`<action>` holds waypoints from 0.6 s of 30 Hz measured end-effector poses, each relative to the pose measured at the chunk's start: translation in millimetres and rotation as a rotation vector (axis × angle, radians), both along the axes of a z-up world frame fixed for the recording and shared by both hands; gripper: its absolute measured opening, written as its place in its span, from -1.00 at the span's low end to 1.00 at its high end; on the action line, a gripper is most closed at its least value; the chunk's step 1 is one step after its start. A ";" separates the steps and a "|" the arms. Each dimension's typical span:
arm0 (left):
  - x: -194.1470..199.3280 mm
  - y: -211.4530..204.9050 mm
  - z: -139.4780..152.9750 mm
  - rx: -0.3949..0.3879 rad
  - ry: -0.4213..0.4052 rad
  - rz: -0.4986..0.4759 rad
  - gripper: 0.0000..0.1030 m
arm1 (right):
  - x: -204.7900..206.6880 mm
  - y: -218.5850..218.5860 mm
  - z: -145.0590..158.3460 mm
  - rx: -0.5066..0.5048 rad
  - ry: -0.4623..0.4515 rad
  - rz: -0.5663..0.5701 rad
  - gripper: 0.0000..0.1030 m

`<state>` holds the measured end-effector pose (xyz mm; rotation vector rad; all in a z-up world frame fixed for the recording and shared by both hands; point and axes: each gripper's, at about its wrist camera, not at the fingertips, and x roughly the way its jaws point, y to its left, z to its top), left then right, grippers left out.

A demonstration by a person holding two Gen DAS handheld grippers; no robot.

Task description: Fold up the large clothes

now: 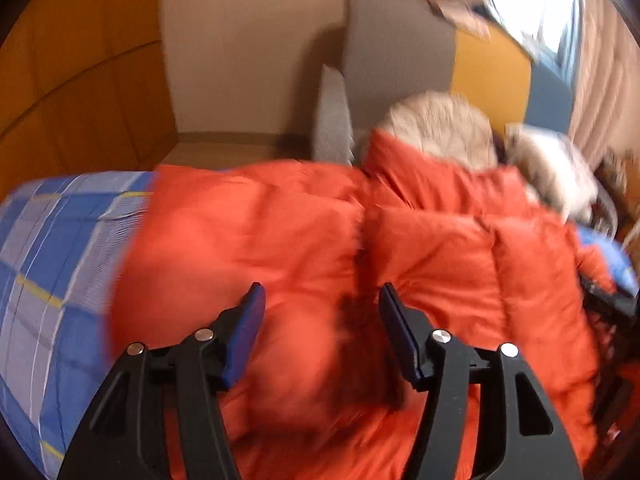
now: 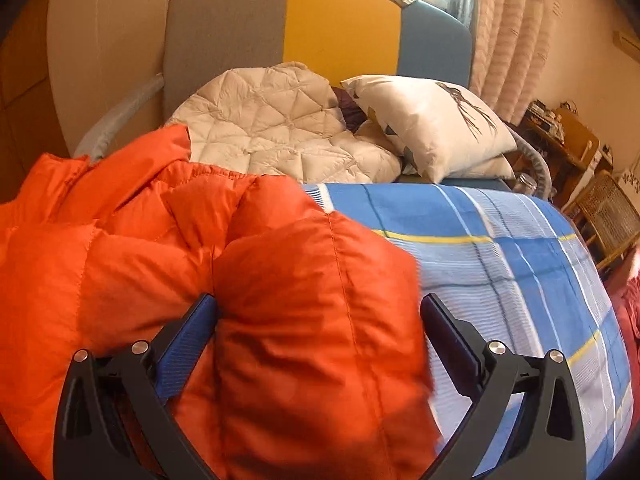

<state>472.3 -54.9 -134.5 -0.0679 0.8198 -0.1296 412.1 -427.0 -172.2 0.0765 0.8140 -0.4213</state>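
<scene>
Two grippers: left gripper (image 1: 322, 298) spread over the orange jacket (image 1: 304, 248), pinching nothing; right gripper (image 2: 318, 308) spread, a puffy fold between the pads, apparently unpinched
Jacket: lying across the plaid bedsheet (image 2: 500, 248), pillow (image 2: 432, 124) beyond
Risk: loose puffy fold could spring back; slippery fill

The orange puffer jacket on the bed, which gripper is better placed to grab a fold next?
Probably the right gripper: its open jaws already straddle a puffy fold of the orange jacket. The left gripper hangs open over flat jacket.
</scene>
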 end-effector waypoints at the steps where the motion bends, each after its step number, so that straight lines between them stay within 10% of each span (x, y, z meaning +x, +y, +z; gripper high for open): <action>1: -5.2 9.0 3.9 -0.010 -0.010 0.014 0.16 | -13.1 1.9 7.2 0.014 -0.020 0.004 0.94; 6: 3.9 41.1 -7.0 0.093 0.040 0.089 -0.17 | -44.2 9.8 5.4 -0.072 0.028 -0.026 0.94; 12: 19.6 62.3 -33.8 0.153 0.118 0.127 -0.10 | -37.7 -1.0 -19.6 -0.012 0.080 -0.057 0.94; 14: 12.5 64.4 -27.0 0.130 0.098 0.094 0.11 | -38.6 0.1 -17.4 -0.013 0.073 -0.057 0.94; 16: 0.1 66.5 -19.0 0.096 0.075 0.060 0.79 | -42.9 0.2 -10.4 -0.011 0.069 -0.059 0.94; 18: -18.5 67.9 -6.2 0.070 0.031 0.028 0.82 | -56.0 -2.4 4.7 0.010 0.034 -0.074 0.94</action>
